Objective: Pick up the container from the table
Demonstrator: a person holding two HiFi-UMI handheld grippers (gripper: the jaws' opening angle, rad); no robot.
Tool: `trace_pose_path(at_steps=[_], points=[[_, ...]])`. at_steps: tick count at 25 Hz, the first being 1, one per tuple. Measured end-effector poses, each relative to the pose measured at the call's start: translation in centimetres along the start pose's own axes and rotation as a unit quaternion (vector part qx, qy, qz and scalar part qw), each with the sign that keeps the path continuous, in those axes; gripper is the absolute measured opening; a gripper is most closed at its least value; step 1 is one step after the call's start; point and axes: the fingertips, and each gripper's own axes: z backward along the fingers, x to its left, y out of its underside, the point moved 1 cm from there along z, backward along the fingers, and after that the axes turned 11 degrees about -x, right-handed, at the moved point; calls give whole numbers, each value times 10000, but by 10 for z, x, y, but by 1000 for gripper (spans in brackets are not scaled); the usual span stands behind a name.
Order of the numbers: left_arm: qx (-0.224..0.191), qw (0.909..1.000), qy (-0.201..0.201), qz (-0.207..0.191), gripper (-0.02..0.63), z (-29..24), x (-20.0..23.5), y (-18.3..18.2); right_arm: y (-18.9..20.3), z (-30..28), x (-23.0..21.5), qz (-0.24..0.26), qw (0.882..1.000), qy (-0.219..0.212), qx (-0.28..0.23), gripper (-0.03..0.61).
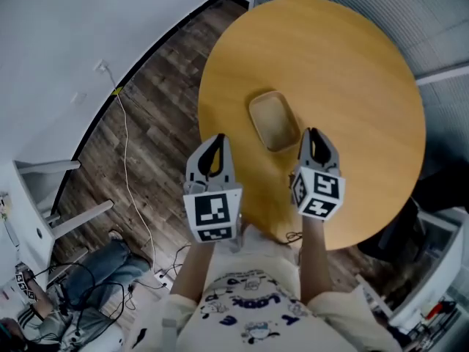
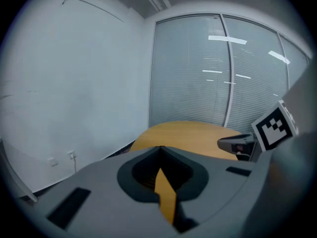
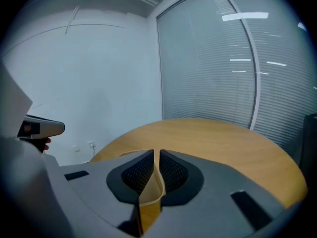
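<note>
While the container sits low on the round table, my right gripper clamps its near right rim, thin wall between the pads, seemingly set for the lift. My left gripper hangs clenched and empty at the table's edge, apparently kept clear because one grip suffices.

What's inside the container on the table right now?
Nothing that shows: the container looks empty on the table. The right tool covers its near right corner, so that bit is hidden.
</note>
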Motion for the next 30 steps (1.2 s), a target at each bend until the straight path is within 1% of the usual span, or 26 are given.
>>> trace_pose_path(at_steps=[3,12,20,26,27,29,30], points=[[178,9998,63,32,3,-9,1,16,17,-12,-1,33,9997,-78,207,23],[635,9977,236,82,2,-33,-2,57,61,-37,-9,-35,9970,-163,753,87],[840,9959,324,82,2,-44,-8,78,90,-50,-19,-275,9940,-138,1050,87],[961,9948,319,87,2,-45,-7,88,102,-58,-15,-363,9912,-267,1242,87],[976,9947,310,89,2,-45,-6,90,104,-59,-15,-363,9909,-282,1268,81],[996,9946,285,109,2,-44,-4,93,108,-60,-14,-338,9906,-292,1292,42],[1000,9946,271,115,2,-44,-3,94,109,-61,-13,-338,9906,-293,1294,34]])
